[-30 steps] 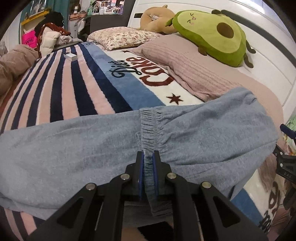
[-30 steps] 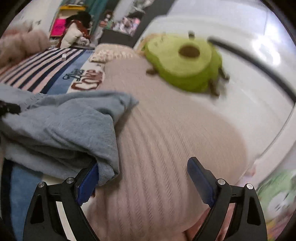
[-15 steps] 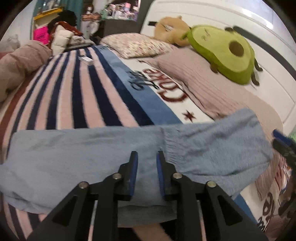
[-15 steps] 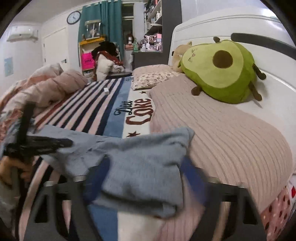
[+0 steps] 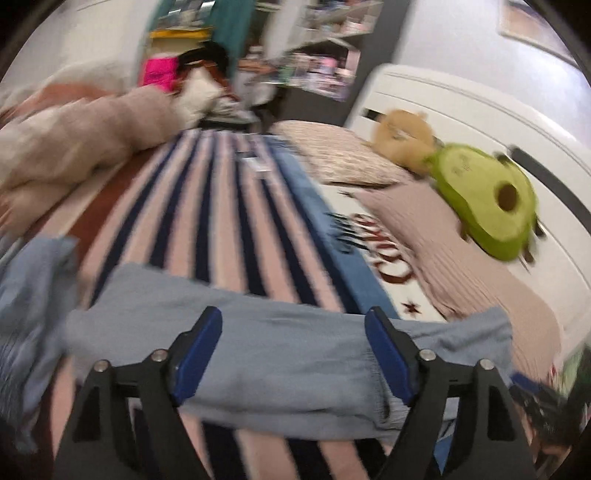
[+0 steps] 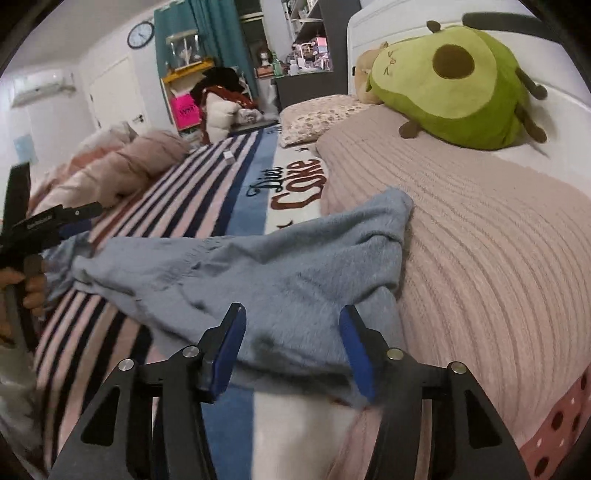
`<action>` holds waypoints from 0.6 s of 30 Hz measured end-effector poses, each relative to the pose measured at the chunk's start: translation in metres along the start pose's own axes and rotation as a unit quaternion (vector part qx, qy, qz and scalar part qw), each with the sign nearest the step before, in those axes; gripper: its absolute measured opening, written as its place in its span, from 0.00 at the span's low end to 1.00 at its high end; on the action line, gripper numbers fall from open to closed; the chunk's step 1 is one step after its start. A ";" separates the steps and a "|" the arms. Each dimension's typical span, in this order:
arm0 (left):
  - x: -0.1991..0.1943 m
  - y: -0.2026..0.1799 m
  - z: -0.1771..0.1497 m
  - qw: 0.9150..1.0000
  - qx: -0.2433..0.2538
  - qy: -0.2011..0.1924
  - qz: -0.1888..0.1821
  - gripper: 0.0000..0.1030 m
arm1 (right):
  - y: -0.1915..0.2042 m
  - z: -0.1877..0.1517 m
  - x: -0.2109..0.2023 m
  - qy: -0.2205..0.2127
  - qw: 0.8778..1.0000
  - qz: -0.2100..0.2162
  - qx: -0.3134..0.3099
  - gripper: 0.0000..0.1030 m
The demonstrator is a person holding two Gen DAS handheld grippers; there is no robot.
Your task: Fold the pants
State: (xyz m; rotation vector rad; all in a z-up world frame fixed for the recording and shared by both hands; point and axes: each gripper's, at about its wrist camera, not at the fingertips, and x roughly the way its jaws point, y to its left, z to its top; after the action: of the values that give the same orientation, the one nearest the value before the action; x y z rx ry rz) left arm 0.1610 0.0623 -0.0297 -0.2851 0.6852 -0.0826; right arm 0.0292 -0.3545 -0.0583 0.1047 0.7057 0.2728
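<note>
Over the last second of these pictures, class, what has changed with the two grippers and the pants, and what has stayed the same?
The left gripper, which was clamped on the pants at the waistband, has let go and now stands open and drawn back above the cloth. The right gripper was already open; it has pulled back too, with the pants lying flat between its fingers. The avocado plush, the pillow and the striped blanket stayed put.

avocado plush (image 6: 454, 77), striped blanket (image 6: 177, 206), wall clock (image 6: 140, 34)

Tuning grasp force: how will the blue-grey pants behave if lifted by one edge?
Likely floppy: the blue-grey pants lie rumpled and draped over the ribbed pink blanket. Probably light, soft knit, so it should sag and trail. The fuzzy surface looks grippy, not slippery.
</note>
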 end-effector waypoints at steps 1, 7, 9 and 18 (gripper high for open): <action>-0.004 0.009 -0.003 1.000 -0.019 0.002 0.008 0.75 | -0.001 0.000 -0.004 -0.001 1.000 0.006 0.003 0.47; -0.009 0.066 -0.048 0.990 -0.125 0.031 0.058 0.75 | -0.005 -0.003 -0.020 -0.011 0.999 0.040 0.015 0.47; -0.002 0.079 -0.061 0.985 -0.160 0.038 0.059 0.75 | -0.006 -0.006 -0.022 -0.008 0.999 0.047 0.020 0.47; 0.056 0.113 -0.064 0.971 -0.221 0.032 0.082 0.75 | -0.006 -0.010 -0.016 0.008 0.997 0.072 0.037 0.47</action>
State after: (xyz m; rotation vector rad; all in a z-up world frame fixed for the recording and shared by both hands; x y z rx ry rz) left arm 0.1617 0.1459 -0.1438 -0.6532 0.7865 0.2228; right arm 0.0120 -0.3643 -0.0565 0.2243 0.7248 0.3863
